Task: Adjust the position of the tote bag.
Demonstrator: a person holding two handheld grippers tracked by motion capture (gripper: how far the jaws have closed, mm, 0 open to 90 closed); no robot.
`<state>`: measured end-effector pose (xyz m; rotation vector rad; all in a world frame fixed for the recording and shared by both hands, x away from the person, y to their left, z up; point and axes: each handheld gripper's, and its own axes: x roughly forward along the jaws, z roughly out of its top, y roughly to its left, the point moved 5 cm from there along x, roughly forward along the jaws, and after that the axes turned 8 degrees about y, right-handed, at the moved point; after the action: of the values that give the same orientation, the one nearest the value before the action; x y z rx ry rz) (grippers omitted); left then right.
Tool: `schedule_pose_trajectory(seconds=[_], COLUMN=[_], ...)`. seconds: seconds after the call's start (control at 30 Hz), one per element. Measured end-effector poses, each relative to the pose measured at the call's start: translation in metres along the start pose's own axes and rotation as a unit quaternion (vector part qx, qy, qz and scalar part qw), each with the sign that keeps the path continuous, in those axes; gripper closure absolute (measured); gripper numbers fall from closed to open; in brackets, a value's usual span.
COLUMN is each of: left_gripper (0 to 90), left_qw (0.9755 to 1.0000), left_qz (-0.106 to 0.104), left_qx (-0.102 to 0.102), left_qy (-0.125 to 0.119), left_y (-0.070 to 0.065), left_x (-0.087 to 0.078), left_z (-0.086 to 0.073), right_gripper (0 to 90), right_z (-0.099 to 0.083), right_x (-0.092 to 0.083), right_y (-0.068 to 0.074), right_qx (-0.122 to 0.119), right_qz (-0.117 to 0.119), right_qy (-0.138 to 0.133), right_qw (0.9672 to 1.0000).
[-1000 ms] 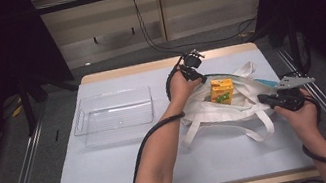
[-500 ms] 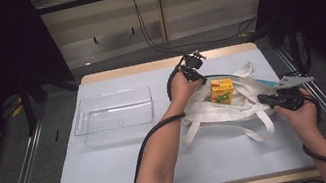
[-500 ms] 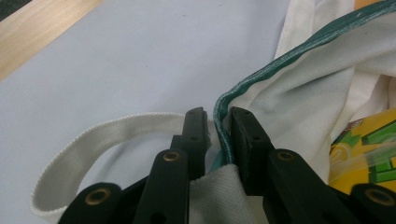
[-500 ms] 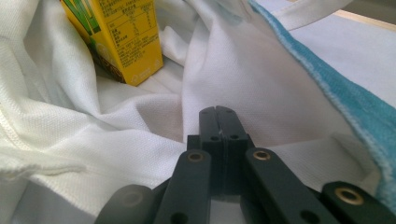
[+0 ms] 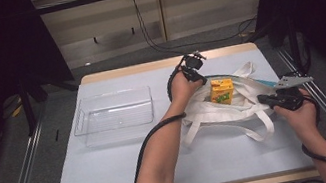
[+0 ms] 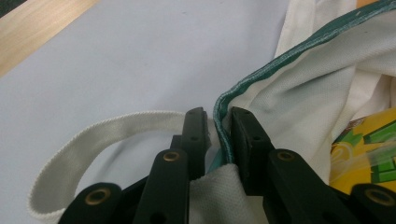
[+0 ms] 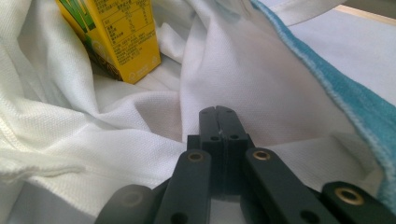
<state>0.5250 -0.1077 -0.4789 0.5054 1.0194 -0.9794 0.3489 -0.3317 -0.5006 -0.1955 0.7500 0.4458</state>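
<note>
Juice carton [image 5: 221,91] stands upright inside the tote bag [image 5: 234,104], between my grippers; left gripper [image 6: 217,123] pinches the green rim, right gripper [image 7: 217,112] sits closed, slightly farther from it.

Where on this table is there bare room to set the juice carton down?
Free: the near strip of the table mat below the clear tray, and the tray's own floor. Crowded: the right half, where the tote bag, the juice carton and both grippers sit.

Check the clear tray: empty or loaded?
Empty. The clear tray shows bare bottom; the yellow carton sits on the white bag.
</note>
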Motion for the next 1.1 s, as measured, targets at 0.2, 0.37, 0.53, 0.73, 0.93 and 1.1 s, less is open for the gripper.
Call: schedule_pose_trajectory(seconds=[0.2,0.37,0.53,0.73,0.93,1.1], left_gripper=[73.1,69.9,64.2,60.0,55.0,50.7], left_qw=[1.0,0.9999,0.9997,0.9994,0.9993,0.9991], left_qz=[0.0,0.002,0.003,0.001,-0.006,-0.013], left_qx=[0.0,0.005,0.004,0.009,0.011,0.018], left_qy=[-0.005,-0.012,-0.024,-0.032,-0.035,-0.035], left_y=[-0.001,-0.002,-0.004,-0.007,-0.009,-0.011], left_x=[-0.005,-0.012,-0.023,-0.032,-0.038,-0.042], left_z=[0.001,0.003,0.005,0.007,0.007,0.008], right_gripper=[89.8,85.7,81.3,78.3,70.7,68.6], right_z=[0.001,0.003,0.008,0.013,0.017,0.019], right_x=[-0.002,-0.005,-0.012,-0.019,-0.024,-0.026], right_y=[0.001,0.003,0.007,0.013,0.018,0.023], right_qx=[0.001,0.001,0.005,0.0,0.006,0.0], right_qz=[-0.005,-0.003,-0.001,0.0,0.003,0.003], right_qy=[-0.005,-0.014,-0.022,-0.036,-0.044,-0.047], right_qw=[1.0,0.9999,0.9997,0.9994,0.999,0.9989])
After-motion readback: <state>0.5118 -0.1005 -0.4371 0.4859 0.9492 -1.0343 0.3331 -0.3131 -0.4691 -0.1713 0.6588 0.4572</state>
